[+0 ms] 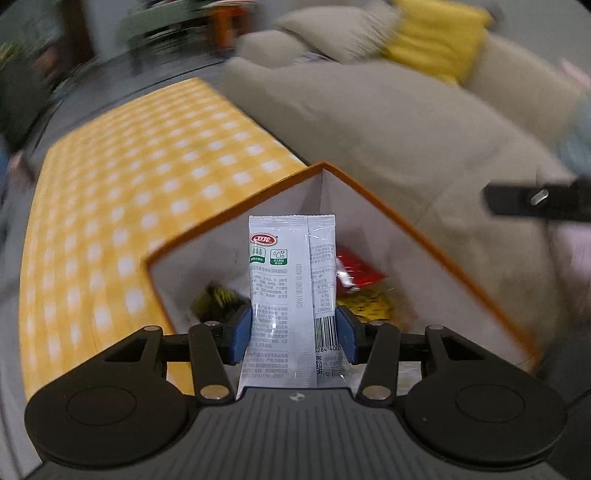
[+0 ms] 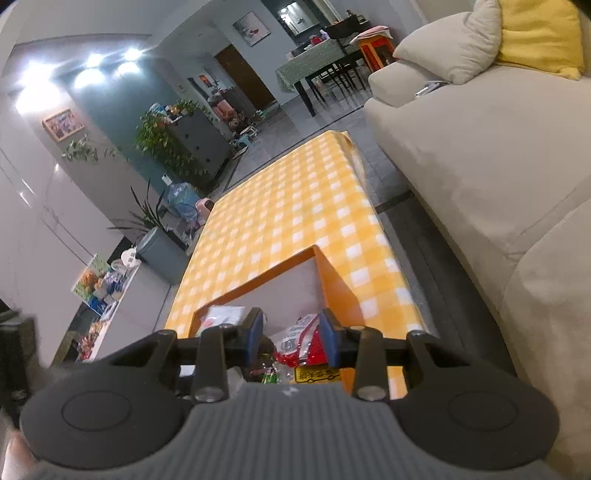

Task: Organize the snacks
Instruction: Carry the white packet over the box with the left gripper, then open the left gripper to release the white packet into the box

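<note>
My left gripper (image 1: 293,334) is shut on a grey-white snack packet (image 1: 291,280), held upright above the open orange box (image 1: 236,218). Inside the box lie a red packet (image 1: 356,271), a yellow packet (image 1: 369,306) and a dark yellow-black packet (image 1: 216,299). In the right wrist view my right gripper (image 2: 291,338) is open and empty, just above the near side of the same orange box (image 2: 334,284). A red-and-white packet (image 2: 304,343) and a white packet (image 2: 225,315) lie inside beneath it.
The box stands on a low table with a yellow checked cloth (image 2: 295,206). A beige sofa (image 2: 480,155) runs along the right, with a yellow cushion (image 2: 539,33). Plants, a cabinet and a dining table stand far back. Part of the other gripper (image 1: 535,199) shows at right.
</note>
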`<state>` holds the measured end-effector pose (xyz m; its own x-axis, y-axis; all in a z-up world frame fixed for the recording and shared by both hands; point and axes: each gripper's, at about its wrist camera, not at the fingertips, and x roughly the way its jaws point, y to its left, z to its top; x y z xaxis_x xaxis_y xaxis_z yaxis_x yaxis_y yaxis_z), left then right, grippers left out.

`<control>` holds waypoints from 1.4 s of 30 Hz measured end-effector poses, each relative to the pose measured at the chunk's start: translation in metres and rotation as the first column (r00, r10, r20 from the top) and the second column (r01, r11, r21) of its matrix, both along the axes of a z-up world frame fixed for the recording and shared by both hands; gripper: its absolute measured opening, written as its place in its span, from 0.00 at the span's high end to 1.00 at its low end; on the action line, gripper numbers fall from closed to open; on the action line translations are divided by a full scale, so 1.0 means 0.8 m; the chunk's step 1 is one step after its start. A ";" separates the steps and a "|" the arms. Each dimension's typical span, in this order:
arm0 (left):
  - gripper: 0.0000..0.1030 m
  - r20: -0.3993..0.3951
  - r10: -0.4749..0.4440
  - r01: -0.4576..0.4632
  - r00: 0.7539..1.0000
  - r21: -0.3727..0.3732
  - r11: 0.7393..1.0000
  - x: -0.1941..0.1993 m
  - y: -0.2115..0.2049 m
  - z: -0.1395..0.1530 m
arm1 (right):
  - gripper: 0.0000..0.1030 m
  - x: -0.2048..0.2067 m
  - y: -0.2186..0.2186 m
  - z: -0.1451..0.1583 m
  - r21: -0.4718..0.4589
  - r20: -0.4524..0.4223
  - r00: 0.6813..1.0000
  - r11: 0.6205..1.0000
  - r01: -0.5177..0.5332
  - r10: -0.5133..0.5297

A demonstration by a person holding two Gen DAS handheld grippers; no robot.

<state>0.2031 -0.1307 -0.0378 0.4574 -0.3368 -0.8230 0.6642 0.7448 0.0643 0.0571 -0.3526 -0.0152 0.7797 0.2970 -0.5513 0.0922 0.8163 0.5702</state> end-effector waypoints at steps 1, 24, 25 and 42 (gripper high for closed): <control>0.46 -0.001 -0.027 0.027 1.000 0.026 0.999 0.008 -0.007 -0.005 | 0.67 -0.002 -0.003 0.001 0.017 0.006 1.000 1.000 -0.006 0.006; 0.28 -0.093 -0.545 0.552 0.833 0.201 0.809 0.099 -0.084 -0.076 | 0.67 0.061 0.036 -0.049 -0.019 -0.110 0.986 0.992 -0.128 0.125; 0.24 -0.089 -0.545 0.551 0.833 0.210 0.808 0.099 -0.083 -0.076 | 0.67 0.062 0.037 -0.051 -0.022 -0.116 0.985 0.991 -0.129 0.126; 0.15 0.132 -0.214 0.189 0.968 0.182 0.965 0.042 -0.053 -0.001 | 0.66 0.060 0.036 -0.051 -0.043 -0.151 0.984 0.994 -0.105 0.097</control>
<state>0.2366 -0.1731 -0.0385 0.5161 -0.2983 -0.8029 0.7727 0.5667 0.2861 0.1054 -0.3241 -0.0561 0.6556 0.3385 -0.6750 0.0883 0.8534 0.5137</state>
